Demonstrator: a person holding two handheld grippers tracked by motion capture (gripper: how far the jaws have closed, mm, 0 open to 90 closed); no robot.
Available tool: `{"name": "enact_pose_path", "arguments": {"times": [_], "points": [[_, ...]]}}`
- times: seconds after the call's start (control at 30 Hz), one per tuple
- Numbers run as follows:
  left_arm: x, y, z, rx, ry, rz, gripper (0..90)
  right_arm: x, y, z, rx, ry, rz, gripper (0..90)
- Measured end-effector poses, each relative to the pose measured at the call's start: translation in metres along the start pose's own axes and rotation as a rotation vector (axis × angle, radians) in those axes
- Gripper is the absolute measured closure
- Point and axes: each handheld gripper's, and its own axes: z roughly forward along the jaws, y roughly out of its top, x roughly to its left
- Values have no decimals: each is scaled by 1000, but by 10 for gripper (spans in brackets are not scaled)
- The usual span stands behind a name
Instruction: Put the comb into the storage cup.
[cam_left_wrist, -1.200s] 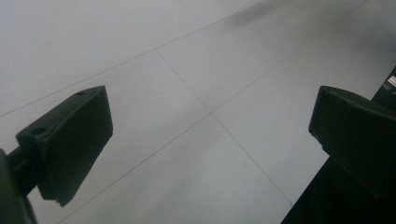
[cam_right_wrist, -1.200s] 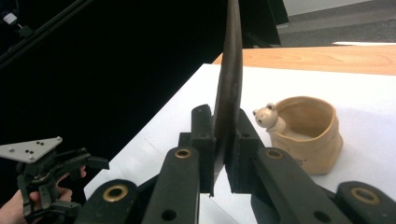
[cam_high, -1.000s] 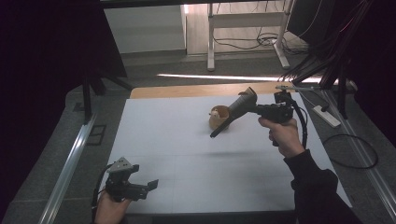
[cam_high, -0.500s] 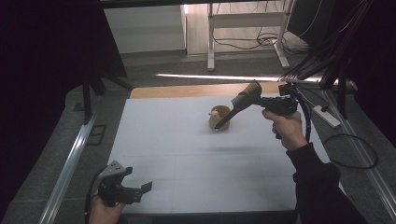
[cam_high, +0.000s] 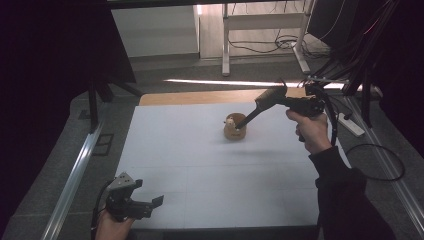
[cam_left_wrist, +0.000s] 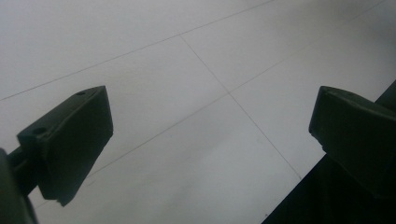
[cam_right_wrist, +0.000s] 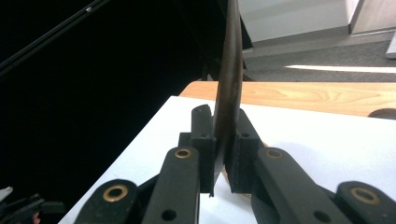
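Note:
A small wooden bowl (cam_high: 235, 130) stands right of centre toward the far side of the white table (cam_high: 200, 165), with something pale at its rim. My right gripper (cam_high: 265, 100) is held above and to the right of it, shut on the wide end of a dark brown utensil (cam_high: 250, 114). The thin end of the utensil slants down into the bowl. In the right gripper view the utensil (cam_right_wrist: 229, 79) stands edge-on, clamped between the pads of the right gripper (cam_right_wrist: 219, 135). My left gripper (cam_high: 150, 204) hovers open at the near left corner; in its own view the left gripper (cam_left_wrist: 210, 135) has bare table between its pads.
A wooden strip (cam_high: 200, 96) runs along the table's far edge. A power strip (cam_high: 350, 125) and cables (cam_high: 375, 165) lie on the floor at the right, and a metal rail (cam_high: 75, 175) runs along the left. Desk legs (cam_high: 225, 40) stand beyond.
My right hand has drawn back to the right and risen a little, pulling the utensil's thin end from beyond the bowl into it. The left gripper has slid slightly toward the near edge.

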Motion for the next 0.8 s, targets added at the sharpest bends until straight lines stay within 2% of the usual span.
{"name": "enact_pose_path", "arguments": {"times": [0.4,0.8], "points": [[0,1,1,13,-5,7,4,-12,8,5,-30,-47,19,836],[0,1,2,16,-10,6,1,-20,9,19,-34,-68,36,836]]}}
